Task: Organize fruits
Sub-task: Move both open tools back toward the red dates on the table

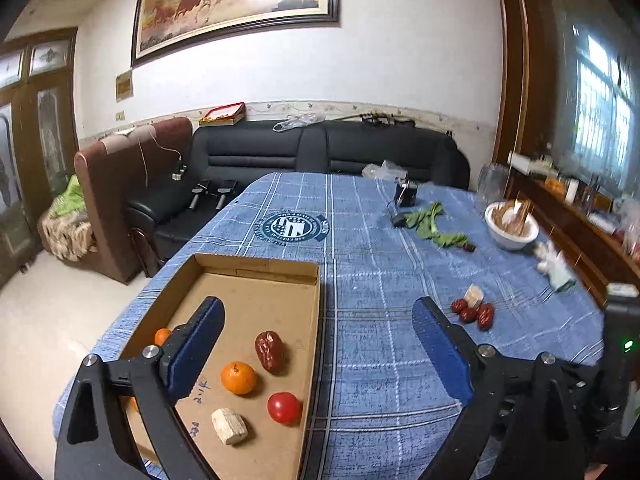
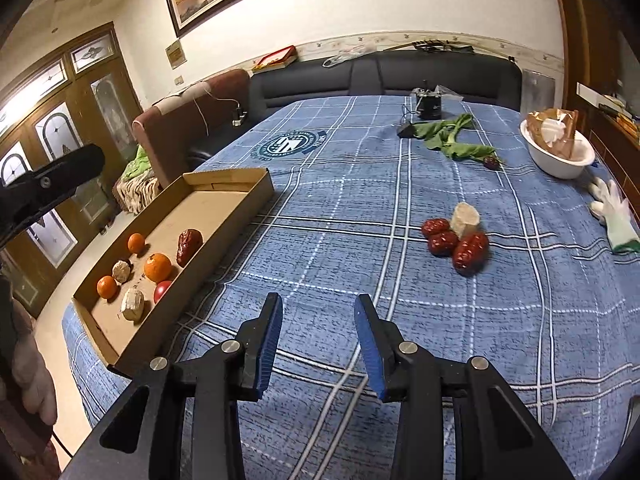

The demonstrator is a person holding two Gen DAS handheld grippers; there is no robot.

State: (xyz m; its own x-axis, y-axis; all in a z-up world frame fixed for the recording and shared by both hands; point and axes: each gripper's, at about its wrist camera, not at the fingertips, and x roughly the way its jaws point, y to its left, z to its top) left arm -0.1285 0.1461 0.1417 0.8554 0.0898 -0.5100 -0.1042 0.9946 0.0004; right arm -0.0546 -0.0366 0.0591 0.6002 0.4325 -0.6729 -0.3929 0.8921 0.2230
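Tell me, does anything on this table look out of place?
Yes. A small pile of red dates with a pale chunk sits loose on the blue tablecloth, away from the cardboard tray holding the other fruit. A stray white glove lies near the edge.

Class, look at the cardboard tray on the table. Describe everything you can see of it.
The cardboard tray is a shallow, open, rectangular box of plain brown card with low walls and some handwriting on its floor. It lies flat on the blue checked tablecloth at the table's edge. Inside lie three oranges, a red date, a red tomato-like fruit and two pale chunks. Neither gripper touches it.
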